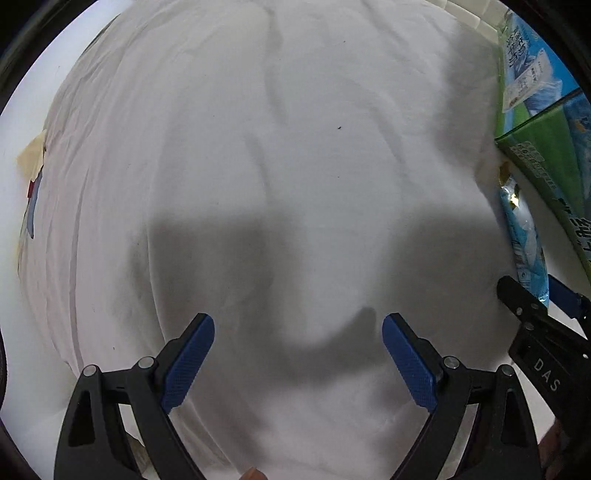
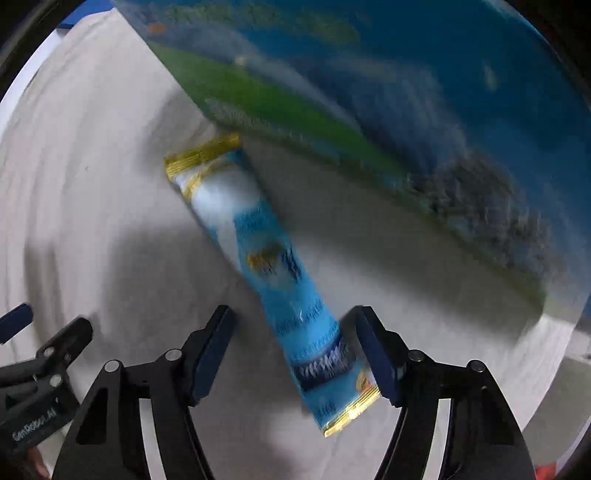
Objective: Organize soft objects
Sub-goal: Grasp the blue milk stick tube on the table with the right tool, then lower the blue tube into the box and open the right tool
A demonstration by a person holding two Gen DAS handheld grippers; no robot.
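A long blue-and-white stick packet with gold ends (image 2: 273,266) lies on the white cloth (image 2: 92,184), next to a large green-and-blue box (image 2: 369,110). My right gripper (image 2: 295,350) is open, its jaws on either side of the packet's near end, the right finger (image 2: 373,354) close to it. The view is motion-blurred. My left gripper (image 1: 298,360) is open and empty above the wrinkled white cloth (image 1: 258,147). The packet (image 1: 524,236) and box (image 1: 546,147) show at the right edge of the left wrist view, with the right gripper (image 1: 535,314) beside them.
A bit of tan tape and coloured scraps (image 1: 31,162) sit at the cloth's left edge. The left gripper (image 2: 33,354) shows at the lower left of the right wrist view. A white tiled surface (image 1: 469,14) lies beyond the cloth.
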